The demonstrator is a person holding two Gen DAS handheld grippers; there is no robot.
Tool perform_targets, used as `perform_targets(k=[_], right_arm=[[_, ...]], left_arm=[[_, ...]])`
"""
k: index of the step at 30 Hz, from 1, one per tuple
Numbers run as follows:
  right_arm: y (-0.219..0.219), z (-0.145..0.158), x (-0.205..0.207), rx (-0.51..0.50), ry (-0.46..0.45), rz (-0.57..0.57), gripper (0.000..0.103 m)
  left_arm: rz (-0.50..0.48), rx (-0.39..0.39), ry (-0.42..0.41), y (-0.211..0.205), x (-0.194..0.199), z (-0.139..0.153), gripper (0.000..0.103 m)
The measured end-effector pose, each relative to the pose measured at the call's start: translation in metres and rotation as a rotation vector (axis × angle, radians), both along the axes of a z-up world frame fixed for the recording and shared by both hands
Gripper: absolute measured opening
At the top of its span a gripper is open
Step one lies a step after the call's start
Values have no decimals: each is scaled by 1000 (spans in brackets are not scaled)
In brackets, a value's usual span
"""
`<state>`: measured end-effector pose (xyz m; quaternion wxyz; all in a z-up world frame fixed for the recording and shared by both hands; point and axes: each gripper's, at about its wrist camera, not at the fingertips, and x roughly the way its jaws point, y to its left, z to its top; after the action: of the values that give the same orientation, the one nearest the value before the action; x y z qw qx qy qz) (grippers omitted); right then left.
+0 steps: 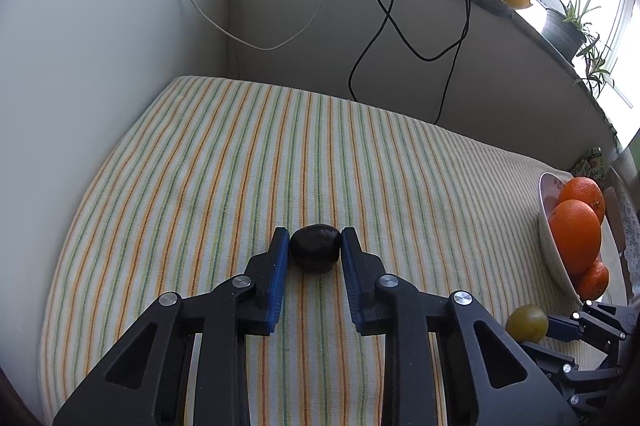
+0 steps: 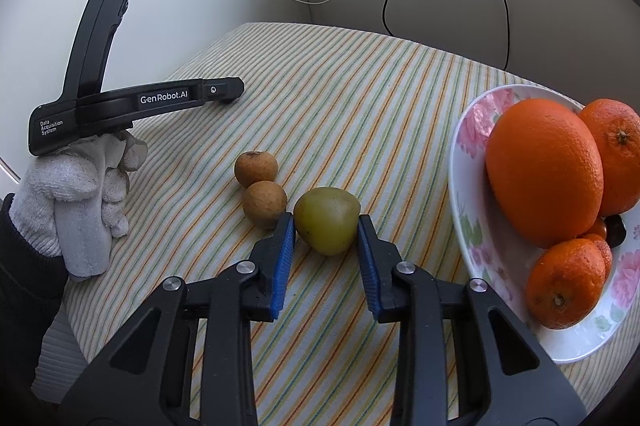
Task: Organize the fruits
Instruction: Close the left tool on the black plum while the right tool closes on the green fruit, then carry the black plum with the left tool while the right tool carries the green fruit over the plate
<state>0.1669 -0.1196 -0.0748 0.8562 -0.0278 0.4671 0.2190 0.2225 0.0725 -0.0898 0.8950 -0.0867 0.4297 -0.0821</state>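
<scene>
Both grippers pinching fruit on striped surface (image 1: 240, 146).
Left gripper (image 1: 315, 238) clamps dark fruit (image 1: 315, 246); right gripper (image 2: 326, 226) clamps green fruit (image 2: 327, 220).

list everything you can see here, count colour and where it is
dark fruit: 1, near black, on the cloth between the left gripper's pads
green fruit: 1, yellow-green, on the cloth between the right gripper's pads
brown fruits: 2, tan, touching each other, left of the green fruit
oranges: 3 clear, orange, in the bowl
bowl: 1, white with pink flowers, right side of the cloth
cloth: 1, striped, covers the table
cables: 2, white and black, on the wall
plant: 1, green, on the sill
left gripper: black, blue pads, shut on dark fruit
right gripper: same, shut on green fruit
glove: 1, white, on the left hand
</scene>
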Motion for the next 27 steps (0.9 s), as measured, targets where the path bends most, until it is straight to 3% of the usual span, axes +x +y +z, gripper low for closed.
perform_targets(k=[16,27], right_arm=[[-10,14,-4,45,-29,-4,30],[-25,28,-16,80,-46,2,30]], left_arm=[[-24,-4,-56,-6,-25,17,24],[-93,-38,-105,-37,-51,42,24]])
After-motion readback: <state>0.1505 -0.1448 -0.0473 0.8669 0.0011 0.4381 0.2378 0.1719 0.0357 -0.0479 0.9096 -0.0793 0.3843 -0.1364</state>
